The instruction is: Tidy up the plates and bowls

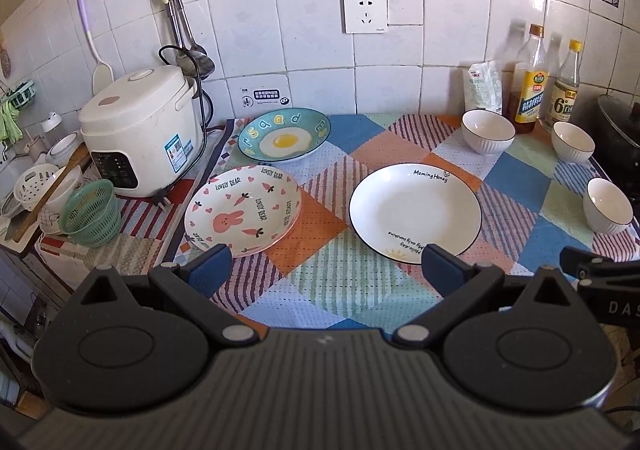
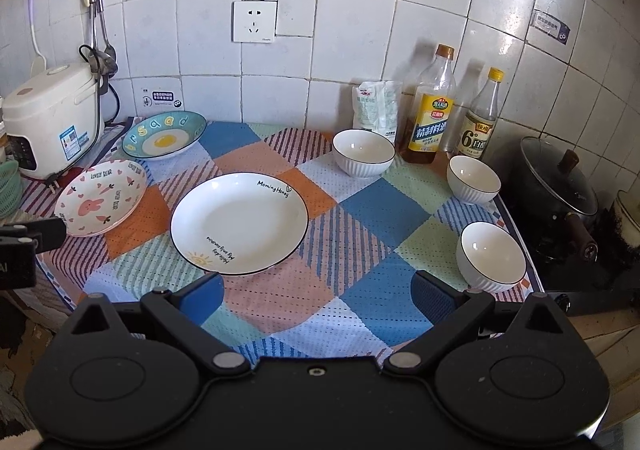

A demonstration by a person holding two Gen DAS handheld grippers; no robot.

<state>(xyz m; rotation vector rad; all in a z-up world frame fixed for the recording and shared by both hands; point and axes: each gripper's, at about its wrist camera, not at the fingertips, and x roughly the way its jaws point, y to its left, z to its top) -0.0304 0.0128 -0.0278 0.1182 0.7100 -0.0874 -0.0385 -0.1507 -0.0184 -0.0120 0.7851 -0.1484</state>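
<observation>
Three plates lie on a patchwork cloth (image 1: 320,290): a white "Morning Honey" plate (image 1: 414,210) (image 2: 239,224), a pink rabbit plate (image 1: 243,210) (image 2: 101,197), and a teal fried-egg plate (image 1: 285,140) (image 2: 164,140). Three white ribbed bowls stand at the right: one at the back (image 1: 488,131) (image 2: 363,152), one in the middle (image 1: 573,141) (image 2: 473,179) and one near the cloth's front (image 1: 607,205) (image 2: 491,256). My left gripper (image 1: 326,270) is open and empty, in front of the plates. My right gripper (image 2: 318,296) is open and empty, between the white plate and the nearest bowl.
A rice cooker (image 1: 140,130) and a green basket (image 1: 91,212) stand at the left. Two bottles (image 2: 432,106) (image 2: 480,118) and a white packet (image 2: 376,106) stand against the tiled wall. A black lidded pot (image 2: 560,186) sits on the stove at the right.
</observation>
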